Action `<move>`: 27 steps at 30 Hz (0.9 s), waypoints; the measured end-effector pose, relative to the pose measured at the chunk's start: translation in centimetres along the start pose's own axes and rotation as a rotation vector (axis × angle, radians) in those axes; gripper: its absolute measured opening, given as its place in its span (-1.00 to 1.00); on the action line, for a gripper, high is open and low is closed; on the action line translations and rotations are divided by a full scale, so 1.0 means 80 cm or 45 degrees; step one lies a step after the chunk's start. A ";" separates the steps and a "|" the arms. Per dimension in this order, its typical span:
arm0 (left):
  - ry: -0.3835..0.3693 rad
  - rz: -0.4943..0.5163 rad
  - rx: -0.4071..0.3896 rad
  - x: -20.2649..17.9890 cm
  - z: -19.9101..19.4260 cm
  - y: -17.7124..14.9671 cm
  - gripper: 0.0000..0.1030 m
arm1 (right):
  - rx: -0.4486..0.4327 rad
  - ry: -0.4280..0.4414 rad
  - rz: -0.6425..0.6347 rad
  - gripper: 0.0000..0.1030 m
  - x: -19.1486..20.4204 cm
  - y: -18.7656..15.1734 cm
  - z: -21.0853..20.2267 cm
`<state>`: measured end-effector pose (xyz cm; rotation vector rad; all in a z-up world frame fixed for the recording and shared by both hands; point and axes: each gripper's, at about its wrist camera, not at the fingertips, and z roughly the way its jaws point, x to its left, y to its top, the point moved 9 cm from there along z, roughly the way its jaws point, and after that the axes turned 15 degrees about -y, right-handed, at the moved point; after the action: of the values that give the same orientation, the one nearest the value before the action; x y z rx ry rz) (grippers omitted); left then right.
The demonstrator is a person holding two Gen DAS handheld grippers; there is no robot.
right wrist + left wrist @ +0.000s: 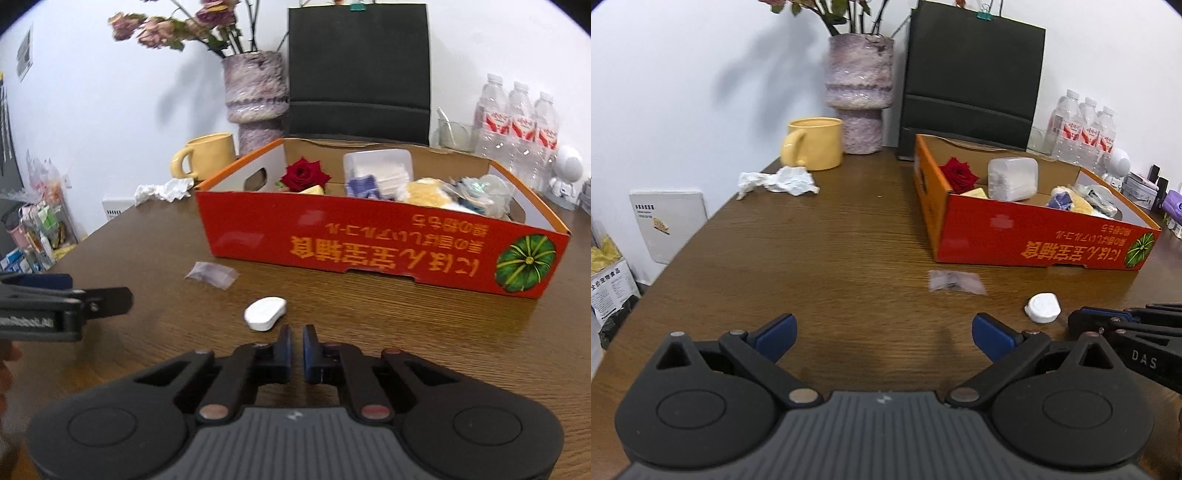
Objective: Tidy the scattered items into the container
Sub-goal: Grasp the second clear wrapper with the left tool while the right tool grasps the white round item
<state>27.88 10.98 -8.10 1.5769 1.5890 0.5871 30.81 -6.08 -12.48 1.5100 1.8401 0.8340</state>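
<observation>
From my left wrist view, the small clear packet (955, 282) on the wooden table (831, 240) is smeared by blur, so I cannot tell what it holds. At three o'clock the right gripper (1075, 323) is cut off by the frame edge. The black paper bag (975, 74) and the flowers (820, 7) at twelve o'clock run off the top. Inside the orange box (1034, 236), the pile at its right end (1086, 201) is too jumbled to identify. In my right wrist view, the left gripper (125, 299) at nine o'clock shows only partly; I cannot see its other finger there.
</observation>
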 end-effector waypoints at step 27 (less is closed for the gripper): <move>0.050 0.004 0.049 -0.035 0.075 0.017 1.00 | -0.063 0.004 0.071 -0.61 -0.040 0.021 0.027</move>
<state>33.22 7.17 -9.82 1.6050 1.6358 0.5957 34.03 -8.77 -12.24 1.5359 1.7734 0.9022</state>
